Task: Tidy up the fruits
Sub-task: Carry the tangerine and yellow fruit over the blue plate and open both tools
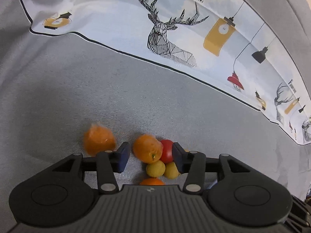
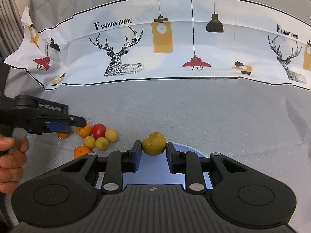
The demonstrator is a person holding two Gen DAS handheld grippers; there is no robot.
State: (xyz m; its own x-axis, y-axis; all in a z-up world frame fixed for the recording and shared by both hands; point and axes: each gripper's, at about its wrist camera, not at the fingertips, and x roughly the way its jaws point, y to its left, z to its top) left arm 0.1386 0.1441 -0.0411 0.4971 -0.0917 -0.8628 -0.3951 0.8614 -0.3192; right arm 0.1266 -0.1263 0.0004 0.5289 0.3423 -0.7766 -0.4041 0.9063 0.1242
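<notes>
My left gripper (image 1: 149,156) is open above a cluster of fruit on the grey cloth: an orange (image 1: 147,148) between the jaws, a red tomato (image 1: 167,151), two small yellow fruits (image 1: 155,168), and another orange (image 1: 151,181) near the body. A blurred orange (image 1: 99,142) lies to the left, outside the jaws. My right gripper (image 2: 153,152) is shut on a yellow-green fruit (image 2: 154,143), held over a light blue plate (image 2: 186,147). The right wrist view shows the left gripper (image 2: 58,127) over the same cluster: tomato (image 2: 98,130), yellow fruits (image 2: 101,143), oranges (image 2: 80,151).
A white printed cloth strip with deer and lamps (image 2: 161,44) runs along the back of the grey surface. A person's hand (image 2: 11,155) holds the left gripper at the left edge. Grey cloth (image 2: 213,112) stretches behind and right of the plate.
</notes>
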